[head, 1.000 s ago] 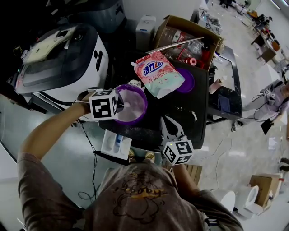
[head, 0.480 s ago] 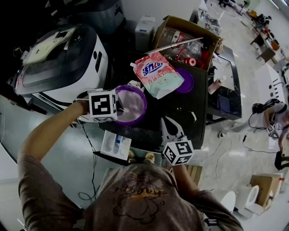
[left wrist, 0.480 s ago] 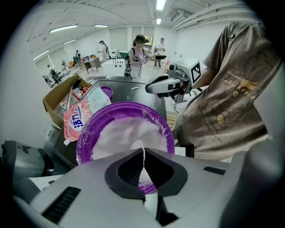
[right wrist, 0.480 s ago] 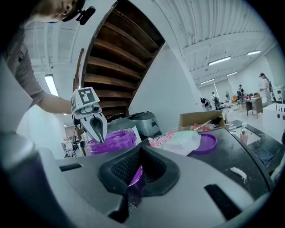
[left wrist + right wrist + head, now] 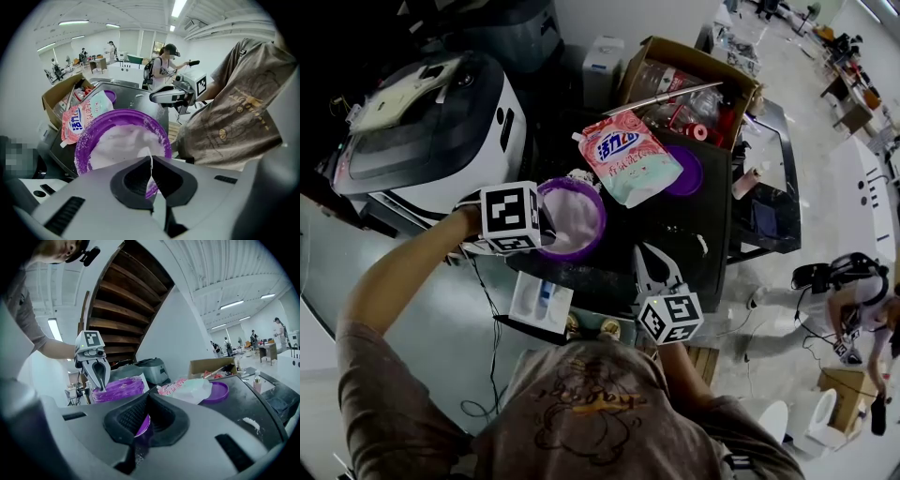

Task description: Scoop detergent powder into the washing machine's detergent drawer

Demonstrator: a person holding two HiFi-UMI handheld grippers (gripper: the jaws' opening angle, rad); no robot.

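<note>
A purple tub (image 5: 574, 221) of white detergent powder (image 5: 121, 145) stands at the near left of the black table (image 5: 694, 246). My left gripper (image 5: 546, 225) is shut on the tub's near rim (image 5: 151, 161), as both its own view and the right gripper view show (image 5: 99, 384). My right gripper (image 5: 649, 253) hovers over the table's front edge, right of the tub, shut on a small purple scoop (image 5: 142, 424). A pink detergent bag (image 5: 628, 155) lies behind the tub. The white washing machine (image 5: 422, 122) is at the left.
A purple lid (image 5: 688, 169) lies beside the bag. An open cardboard box (image 5: 689, 80) of bottles stands at the back. A white tray with a blue part (image 5: 541, 300) sits below the table's front edge. Spilled powder (image 5: 251, 423) dots the table. People stand in the room behind.
My left gripper has shifted slightly left and tilted while keeping hold of the tub rim. The right gripper has stayed put. A person at the far right has moved.
</note>
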